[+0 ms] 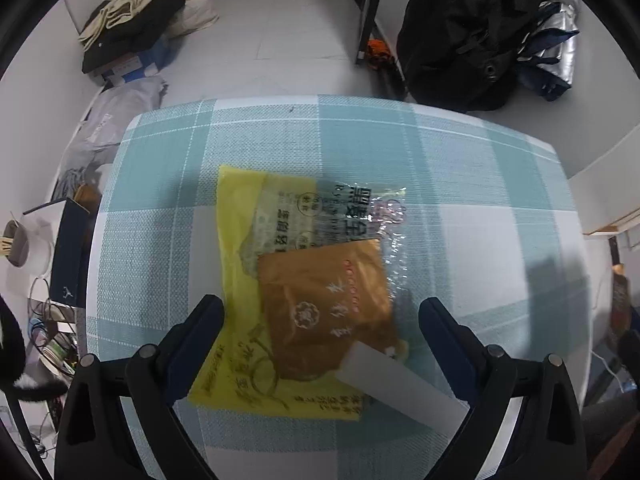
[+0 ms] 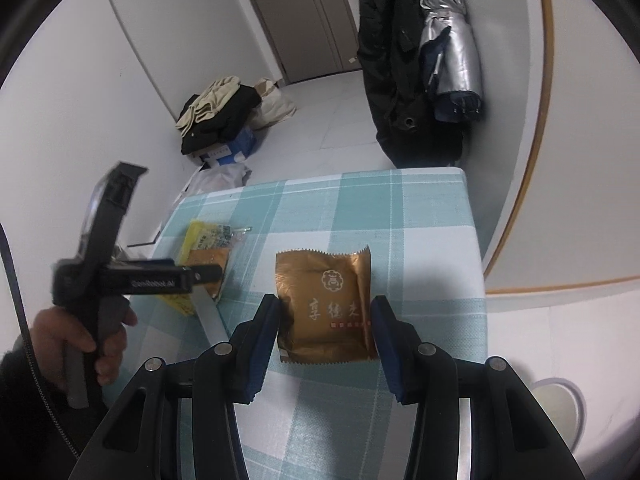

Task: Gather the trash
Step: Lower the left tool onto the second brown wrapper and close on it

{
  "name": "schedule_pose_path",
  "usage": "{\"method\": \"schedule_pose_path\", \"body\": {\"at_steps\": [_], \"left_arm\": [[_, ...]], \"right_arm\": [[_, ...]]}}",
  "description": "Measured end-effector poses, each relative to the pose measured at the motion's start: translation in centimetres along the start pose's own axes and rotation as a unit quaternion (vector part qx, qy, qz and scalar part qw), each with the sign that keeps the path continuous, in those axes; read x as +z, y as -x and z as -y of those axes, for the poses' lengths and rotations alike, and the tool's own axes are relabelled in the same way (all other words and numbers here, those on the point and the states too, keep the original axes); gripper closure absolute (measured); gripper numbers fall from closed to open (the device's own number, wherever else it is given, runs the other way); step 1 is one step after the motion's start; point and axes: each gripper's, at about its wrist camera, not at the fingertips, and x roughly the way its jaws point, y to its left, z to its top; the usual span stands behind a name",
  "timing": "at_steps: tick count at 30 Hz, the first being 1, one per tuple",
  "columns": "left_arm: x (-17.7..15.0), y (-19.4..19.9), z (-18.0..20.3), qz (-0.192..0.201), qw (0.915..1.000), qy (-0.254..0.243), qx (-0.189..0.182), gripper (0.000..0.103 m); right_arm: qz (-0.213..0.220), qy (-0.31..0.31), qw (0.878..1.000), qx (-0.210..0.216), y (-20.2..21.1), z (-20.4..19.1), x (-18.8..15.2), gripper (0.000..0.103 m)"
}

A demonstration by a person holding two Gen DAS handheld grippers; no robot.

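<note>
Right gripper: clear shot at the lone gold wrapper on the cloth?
Probably yes. The gold wrapper lies flat and alone on the checked tablecloth, framed between the right gripper's open jaws with nothing over it. The left gripper is busy off to the side over the wrapper pile.

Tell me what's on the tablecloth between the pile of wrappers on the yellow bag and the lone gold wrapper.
Nothing: in the right wrist view, only bare checked tablecloth separates the pile on the yellow bag from the lone gold wrapper.
</note>
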Motion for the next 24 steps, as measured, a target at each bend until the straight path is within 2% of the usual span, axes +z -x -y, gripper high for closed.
{"method": "schedule_pose_path", "body": {"at_steps": [4, 6, 10, 12, 14, 20, 24], "left_arm": [[-0.1, -0.2, 0.9, 0.003, 0.9992, -0.024, 0.031, 0.007], [-0.3, 0.0, 1.2, 0.011, 0.9989, -0.028, 0.035, 0.008], [-0.6, 0.2, 1.3, 0.015, 0.9991, -0.029, 0.028, 0.010], [-0.7, 0.5, 1.4, 0.017, 0.9989, -0.034, 0.026, 0.014], [-0.6, 0.6, 1.7, 0.020, 0.9987, -0.040, 0.024, 0.023], [-0.4, 0.2, 1.6, 0.020, 0.9987, -0.044, 0.016, 0.032], [-0.1, 0.2, 0.8, 0.022, 0.9992, -0.032, -0.007, 0.033]], "right_arm": [[0.002, -0.011, 1.000, 0.009, 0.3, 0.4, 0.0, 0.057], [0.003, -0.015, 1.000, 0.014, 0.5, 0.5, 0.0, 0.057], [0.004, -0.019, 1.000, 0.018, 0.6, 0.5, 0.0, 0.057], [0.004, -0.019, 1.000, 0.019, 0.6, 0.5, 0.1, 0.057], [0.004, -0.019, 1.000, 0.019, 0.6, 0.4, 0.1, 0.057], [0.001, -0.023, 1.000, 0.017, 0.4, 0.4, 0.1, 0.057], [0.000, -0.021, 1.000, 0.014, 0.3, 0.2, 0.2, 0.057]]}}
